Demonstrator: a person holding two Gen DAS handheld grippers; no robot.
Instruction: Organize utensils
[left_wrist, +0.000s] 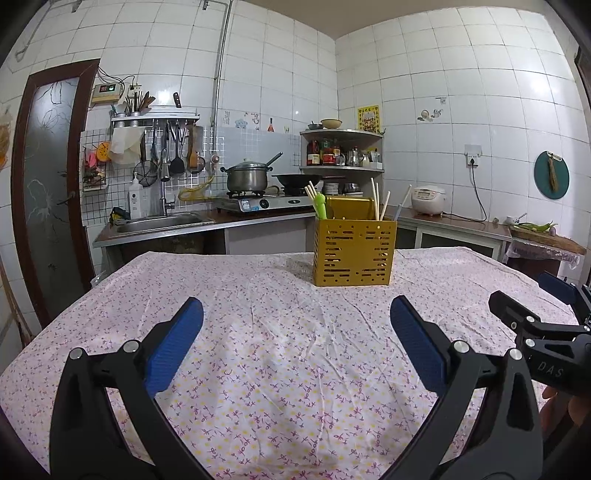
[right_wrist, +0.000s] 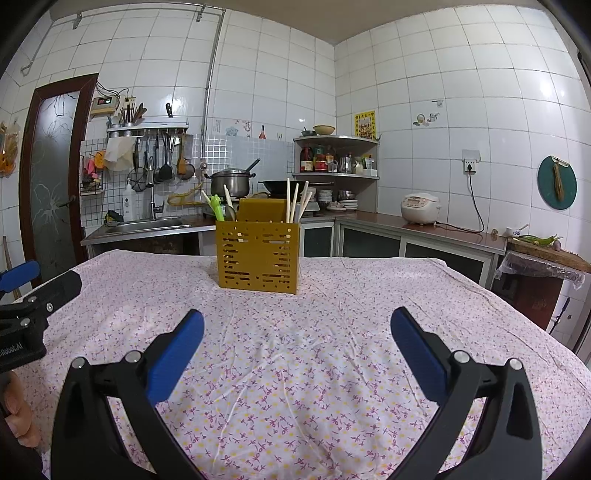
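A yellow perforated utensil holder (left_wrist: 354, 252) stands upright on the floral tablecloth (left_wrist: 280, 332), toward the far side of the table. Pale chopsticks (left_wrist: 376, 201) and a green utensil (left_wrist: 320, 206) stick out of its top. The holder also shows in the right wrist view (right_wrist: 258, 255), with chopsticks (right_wrist: 293, 201) and the green utensil (right_wrist: 217, 206). My left gripper (left_wrist: 295, 314) is open and empty, low over the cloth, well short of the holder. My right gripper (right_wrist: 297, 325) is open and empty beside it, also short of the holder. No loose utensil shows on the cloth.
Behind the table runs a kitchen counter with a sink (left_wrist: 162, 221), a gas stove with a pot (left_wrist: 247, 177) and a wok, a corner shelf (left_wrist: 341, 151) and a rice cooker (left_wrist: 428, 199). A door (left_wrist: 48, 192) stands at the left.
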